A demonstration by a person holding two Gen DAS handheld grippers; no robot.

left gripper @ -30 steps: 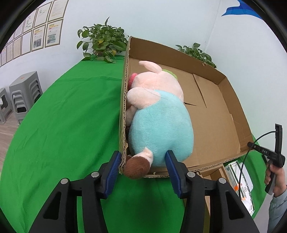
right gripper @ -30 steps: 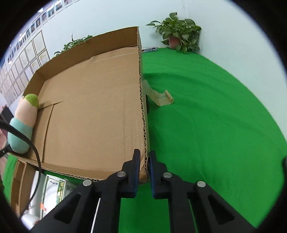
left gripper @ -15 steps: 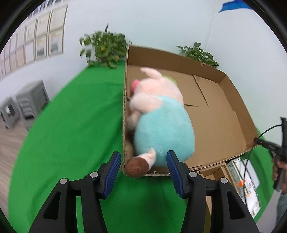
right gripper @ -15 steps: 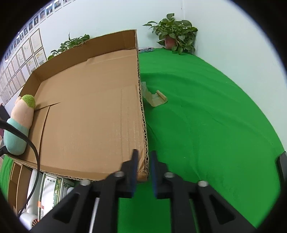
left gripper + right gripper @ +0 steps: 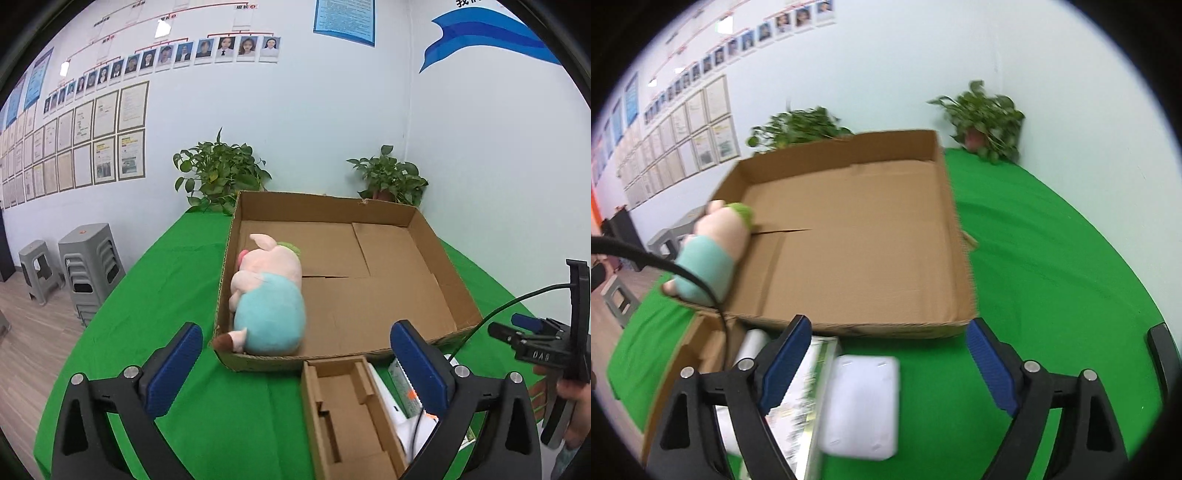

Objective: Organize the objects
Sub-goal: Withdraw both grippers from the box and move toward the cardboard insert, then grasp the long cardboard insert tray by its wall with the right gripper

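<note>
In the left wrist view, the left gripper (image 5: 295, 363) stands wide and holds nothing — the plush pig (image 5: 267, 297) lies inside the cardboard box (image 5: 384, 306) against its left wall, on the green counter (image 5: 147, 295). In the right wrist view, the right gripper (image 5: 888, 363) is likewise spread wide and unloaded — a white flat device (image 5: 862, 406) lies on the counter just below it, the box beyond.

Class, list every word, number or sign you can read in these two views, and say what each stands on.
"DAS", apparently: white letters on the black housing at the right edge of the left wrist view.
Framed wall certificates: too small to read.
Blue poster: too small.
Printed package: blurred in both views.
</note>
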